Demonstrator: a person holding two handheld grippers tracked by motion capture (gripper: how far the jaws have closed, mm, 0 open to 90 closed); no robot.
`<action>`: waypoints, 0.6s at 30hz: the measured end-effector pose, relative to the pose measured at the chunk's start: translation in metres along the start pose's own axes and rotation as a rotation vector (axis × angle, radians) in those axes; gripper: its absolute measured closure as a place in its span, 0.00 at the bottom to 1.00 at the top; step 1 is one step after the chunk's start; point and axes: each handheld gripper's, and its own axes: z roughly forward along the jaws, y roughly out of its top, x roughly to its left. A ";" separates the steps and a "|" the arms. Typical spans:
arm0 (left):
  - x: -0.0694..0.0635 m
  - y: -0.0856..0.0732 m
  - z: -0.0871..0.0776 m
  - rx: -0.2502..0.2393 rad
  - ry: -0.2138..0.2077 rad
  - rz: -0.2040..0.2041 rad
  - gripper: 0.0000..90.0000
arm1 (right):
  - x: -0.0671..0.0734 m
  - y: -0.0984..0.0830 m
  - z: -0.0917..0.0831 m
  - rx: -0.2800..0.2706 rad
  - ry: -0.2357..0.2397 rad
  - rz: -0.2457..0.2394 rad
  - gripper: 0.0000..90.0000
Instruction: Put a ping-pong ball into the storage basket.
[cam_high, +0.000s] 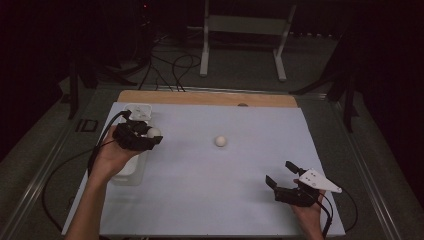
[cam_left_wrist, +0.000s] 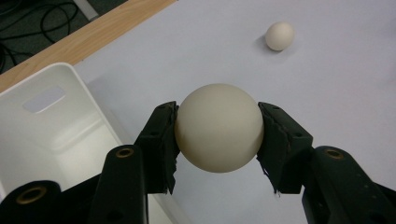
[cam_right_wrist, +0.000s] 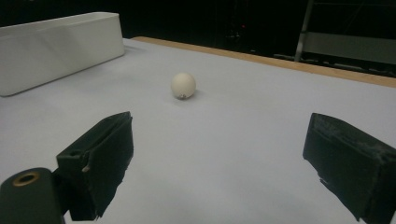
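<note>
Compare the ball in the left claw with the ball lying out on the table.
The held ball is clamped between the left claw pads, off the table surface; the loose ball rests on the table with nothing touching it. The held ball is beside the white bin at the table's left; the loose ball sits near the middle, ahead of the open right claw. Both look round, smooth and cream-white.

No readable text, label or number anywhere.

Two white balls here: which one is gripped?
The ball beside the white bin, clamped in the left tongs. The other ball lies loose mid-table.
</note>
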 end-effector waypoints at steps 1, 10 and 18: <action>0.000 0.000 0.000 0.000 0.000 0.000 0.57 | 0.000 0.000 0.000 0.001 0.000 0.000 0.09; 0.004 -0.002 -0.002 0.011 0.009 -0.007 0.57 | 0.000 0.000 0.000 -0.001 -0.001 0.001 0.09; 0.007 -0.004 -0.003 0.026 0.021 -0.019 0.57 | 0.000 0.000 0.000 -0.001 -0.001 0.000 0.09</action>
